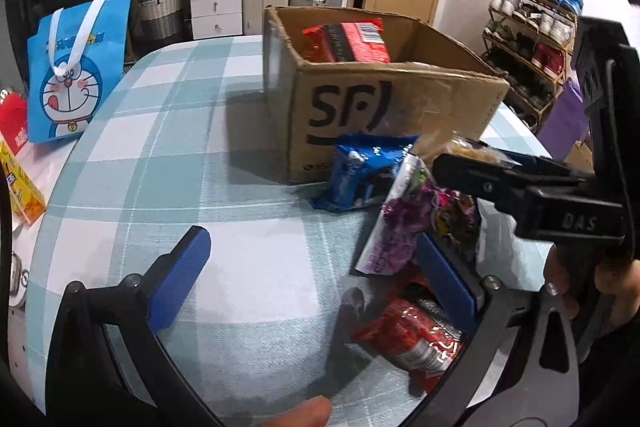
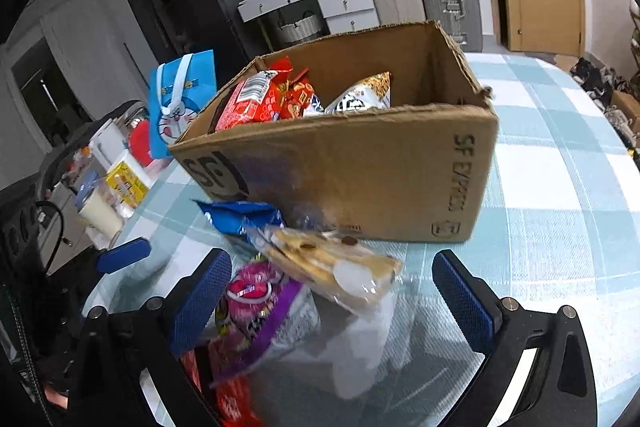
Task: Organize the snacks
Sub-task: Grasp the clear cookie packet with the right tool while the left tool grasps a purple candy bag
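An open cardboard SF box (image 1: pixel 384 115) (image 2: pixel 360 167) stands on the checked tablecloth and holds red snack packs (image 1: pixel 348 41) (image 2: pixel 260 103) and a pale pack (image 2: pixel 364 95). In front of it lies a pile: a blue pack (image 1: pixel 356 175) (image 2: pixel 244 217), a purple pack (image 1: pixel 412 223) (image 2: pixel 256 311), a clear biscuit pack (image 2: pixel 332 267) and a red pack (image 1: pixel 412 331). My left gripper (image 1: pixel 312 267) is open and empty, just left of the pile. My right gripper (image 2: pixel 332 295) is open, with the biscuit and purple packs between its fingers; it shows from the side in the left wrist view (image 1: pixel 500 179).
A blue Doraemon bag (image 1: pixel 76 71) (image 2: pixel 180 99) stands off the table's left side, with a yellow box (image 1: pixel 20 183) (image 2: pixel 128 183) and a cup (image 2: pixel 100 215) near it. Drawers, suitcases, a door and a shoe rack (image 1: pixel 532 39) stand behind.
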Motion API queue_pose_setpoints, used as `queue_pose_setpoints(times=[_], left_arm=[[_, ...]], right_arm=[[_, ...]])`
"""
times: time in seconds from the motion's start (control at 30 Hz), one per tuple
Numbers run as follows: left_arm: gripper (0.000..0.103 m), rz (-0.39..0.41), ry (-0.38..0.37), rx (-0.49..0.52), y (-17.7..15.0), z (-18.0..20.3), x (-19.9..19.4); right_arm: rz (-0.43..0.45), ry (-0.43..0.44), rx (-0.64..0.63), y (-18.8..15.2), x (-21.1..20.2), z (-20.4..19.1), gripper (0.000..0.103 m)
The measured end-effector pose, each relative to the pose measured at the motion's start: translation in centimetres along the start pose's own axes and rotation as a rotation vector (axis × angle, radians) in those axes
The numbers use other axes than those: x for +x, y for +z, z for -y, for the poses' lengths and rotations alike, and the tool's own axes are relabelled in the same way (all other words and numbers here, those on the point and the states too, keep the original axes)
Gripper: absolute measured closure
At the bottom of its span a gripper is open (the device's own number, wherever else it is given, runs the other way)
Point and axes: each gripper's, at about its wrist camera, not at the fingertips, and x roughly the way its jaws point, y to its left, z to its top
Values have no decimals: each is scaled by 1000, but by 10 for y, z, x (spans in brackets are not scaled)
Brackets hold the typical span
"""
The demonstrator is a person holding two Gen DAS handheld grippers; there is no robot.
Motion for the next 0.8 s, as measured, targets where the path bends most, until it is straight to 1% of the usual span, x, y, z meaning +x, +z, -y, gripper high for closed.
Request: queue_pose_setpoints(times=[0.17,0.23,0.3,0.33,0.37,0.5,0.53,0.57,0.6,0.67,0.8], left_arm=[[1,1,3,-12,0,-6,0],[1,0,-1,-14,0,-7,1],[1,-3,-1,-11,-1,-5,2],[1,-4,-1,-9,-1,-5,3],[1,-4,0,-8,-1,-4,3],[1,0,-2,-1,-2,0,1],[1,2,0,0,-2,1,0],[1,4,-1,2,-2,1,0],[1,4,-2,3,-2,2,0],[1,4,-4,1,-3,2,-1],[1,1,-11,-3,-3,1,0]], right_arm=[[10,-48,85,4,5,8,1],[23,-60,101,4,2,12,4],[22,-76,112,5,1,14,5],[18,-75,119,5,1,15,8],[19,-65,124,4,0,17,14],[8,-54,146,4,1,24,23],[8,-44,153,3,1,26,27],[9,-36,156,2,1,27,33],[11,-33,154,1,1,27,36],[17,-42,140,1,0,26,40],[33,-22,117,-2,-9,26,41]])
